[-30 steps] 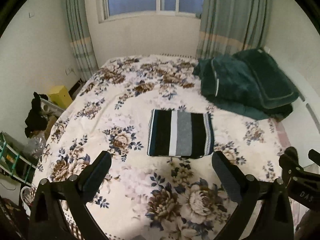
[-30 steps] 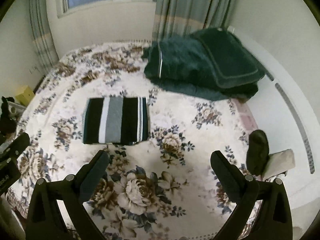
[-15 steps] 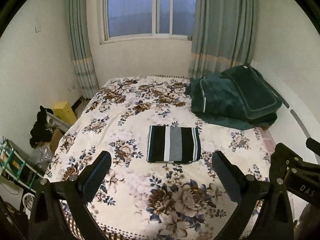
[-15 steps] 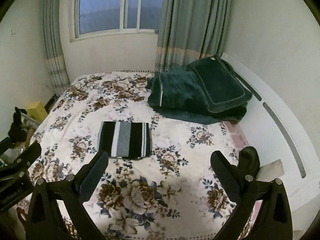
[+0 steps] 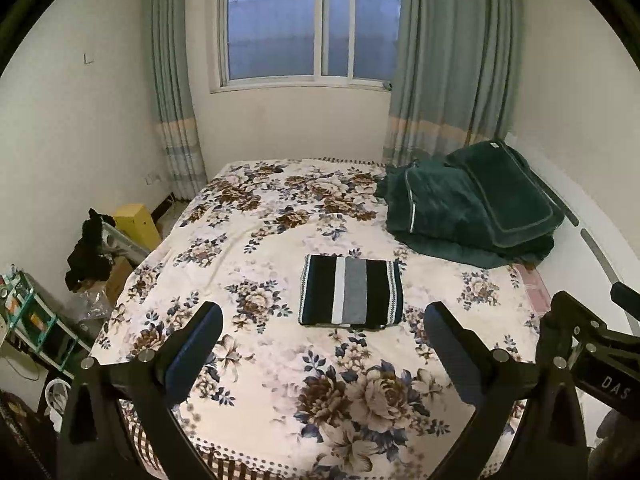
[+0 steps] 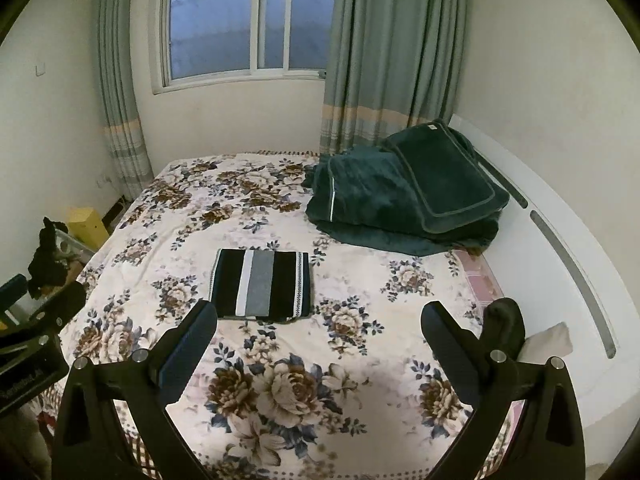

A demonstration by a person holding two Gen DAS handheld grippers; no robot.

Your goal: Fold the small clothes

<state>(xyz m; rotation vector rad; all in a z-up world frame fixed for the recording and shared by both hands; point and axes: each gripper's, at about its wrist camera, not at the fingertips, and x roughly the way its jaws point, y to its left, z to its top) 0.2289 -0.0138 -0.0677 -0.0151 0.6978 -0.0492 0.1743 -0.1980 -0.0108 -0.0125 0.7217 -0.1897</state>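
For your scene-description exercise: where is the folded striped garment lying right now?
In both wrist views the folded striped garment lies flat near the middle of the floral bedspread, apart from both open grippers, with the dark green blanket pile beyond it to the right.

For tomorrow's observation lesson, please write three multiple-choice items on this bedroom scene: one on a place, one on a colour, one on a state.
1. Where does the folded striped black, white and grey garment lie?
A. on the floral bedspread, near the middle of the bed
B. on top of the dark green blanket
C. on the floor by the yellow box

2. What colour is the plush folded blanket by the headboard?
A. red
B. dark green
C. white

3. How do the left gripper and the right gripper stand?
A. both shut on the garment
B. one open, one shut
C. both open, holding nothing

Answers: 1 A, the garment rests flat on the flowered cover, apart from the blanket. 2 B, both views show it deep green. 3 C, each pair of fingers stands wide apart with only bedspread between them.
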